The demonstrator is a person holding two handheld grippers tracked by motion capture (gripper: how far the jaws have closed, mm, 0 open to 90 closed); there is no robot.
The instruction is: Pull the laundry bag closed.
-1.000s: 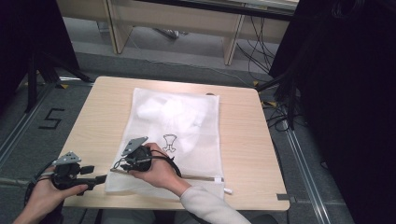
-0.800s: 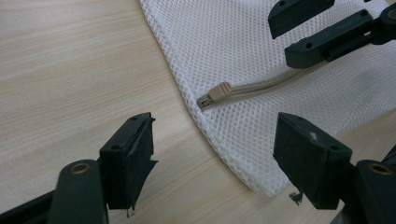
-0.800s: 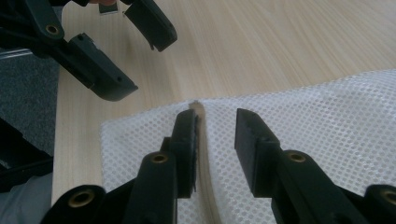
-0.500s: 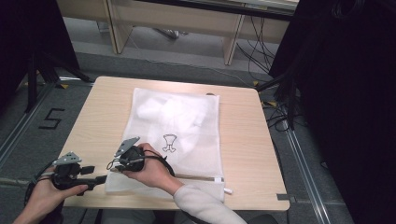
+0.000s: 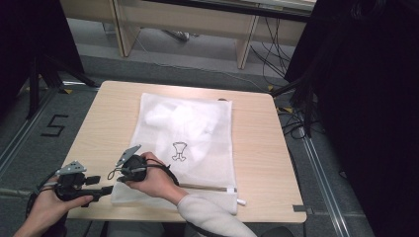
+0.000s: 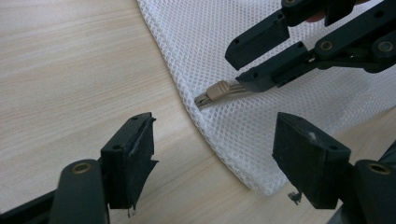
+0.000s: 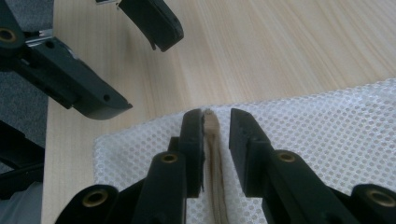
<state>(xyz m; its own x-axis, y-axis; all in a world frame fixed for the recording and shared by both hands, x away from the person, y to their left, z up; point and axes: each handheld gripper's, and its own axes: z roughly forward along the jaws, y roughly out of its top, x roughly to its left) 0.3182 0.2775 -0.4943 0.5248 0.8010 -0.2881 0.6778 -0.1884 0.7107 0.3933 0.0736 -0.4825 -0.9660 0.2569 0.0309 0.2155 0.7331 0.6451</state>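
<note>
We hold the right gripper (image 7: 215, 123) closing around the zip pull (image 7: 211, 122) | left gripper (image 6: 219, 154) spread wide | mesh bag (image 5: 197, 128) flat on tabletop (image 5: 106, 123)

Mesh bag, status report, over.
Right gripper closing astride zipper pull, not yet clamped. Left gripper open beside mesh bag corner. Nothing in the way.

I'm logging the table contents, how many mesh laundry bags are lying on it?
1. The white mesh bag lies flat in the middle of the table, with its zipper edge toward the person. No other bag is visible.
</note>
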